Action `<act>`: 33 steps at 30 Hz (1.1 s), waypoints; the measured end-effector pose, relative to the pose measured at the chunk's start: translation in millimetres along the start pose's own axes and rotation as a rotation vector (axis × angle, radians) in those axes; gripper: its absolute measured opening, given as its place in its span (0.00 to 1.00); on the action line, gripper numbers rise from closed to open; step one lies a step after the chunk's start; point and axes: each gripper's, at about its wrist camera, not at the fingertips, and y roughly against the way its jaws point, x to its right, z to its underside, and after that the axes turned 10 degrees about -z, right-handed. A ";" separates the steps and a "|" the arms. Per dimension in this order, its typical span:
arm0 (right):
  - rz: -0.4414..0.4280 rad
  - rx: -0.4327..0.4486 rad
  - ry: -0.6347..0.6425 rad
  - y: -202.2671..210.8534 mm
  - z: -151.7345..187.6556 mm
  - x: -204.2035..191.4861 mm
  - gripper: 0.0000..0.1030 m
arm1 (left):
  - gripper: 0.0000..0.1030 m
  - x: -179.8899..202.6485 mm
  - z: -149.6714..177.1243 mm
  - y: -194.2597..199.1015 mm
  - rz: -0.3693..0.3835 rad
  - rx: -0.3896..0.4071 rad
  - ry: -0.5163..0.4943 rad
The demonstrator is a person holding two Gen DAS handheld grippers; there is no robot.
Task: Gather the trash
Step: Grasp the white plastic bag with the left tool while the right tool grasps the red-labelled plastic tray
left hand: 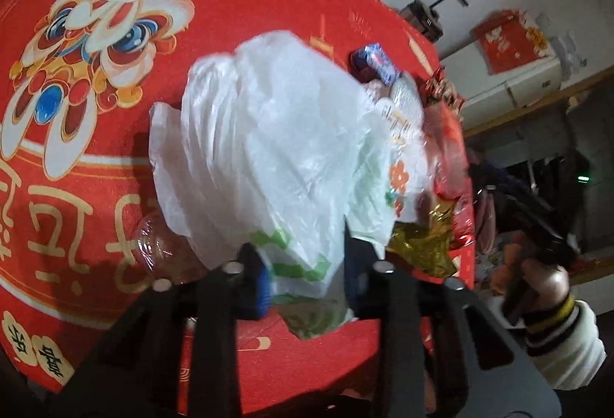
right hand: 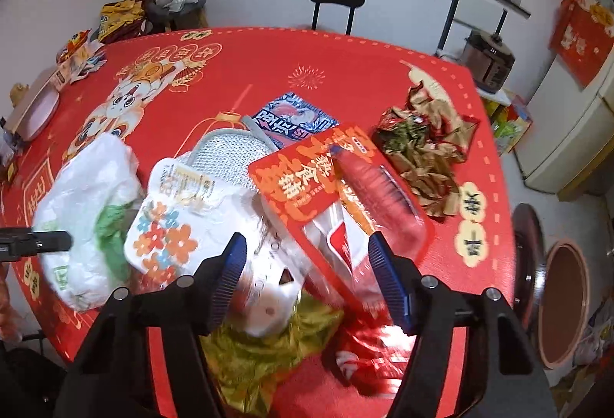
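Red tablecloth [right hand: 345,57] crowded with wrappers, little collected: left gripper [left hand: 303,264] pinching white bag [left hand: 268,149], right gripper [right hand: 311,264] wide over red tray [right hand: 337,195].

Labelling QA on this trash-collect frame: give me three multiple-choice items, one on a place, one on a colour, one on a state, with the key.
1. Where does the white plastic bag sit relative to the red food tray in the right wrist view?
A. Left of it
B. Right of it
C. Under it

2. What colour are the finger pads of the right tool?
A. Green
B. Blue
C. Yellow

3. What is the state of the left tool?
A. Open above bare cloth
B. Out of view
C. Shut on the white plastic bag

Key:
1 A, the bag lies at the left side of the red tablecloth and the tray near the middle.
2 B, both ribbed pads show blue.
3 C, bag film is bunched between its two fingers in the left wrist view.
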 end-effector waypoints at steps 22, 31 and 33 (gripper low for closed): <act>-0.147 0.105 -0.106 6.2 -13.5 1.7 0.39 | 0.18 -2.4 -14.1 118.7 -0.022 0.381 -0.052; -0.081 0.226 -0.104 56.4 -10.5 -2.1 0.39 | 0.18 15.9 -37.6 112.6 0.011 0.394 -0.130; -0.062 0.244 -0.103 65.9 -5.4 1.4 0.39 | 0.18 23.6 -41.6 107.3 0.013 0.386 -0.154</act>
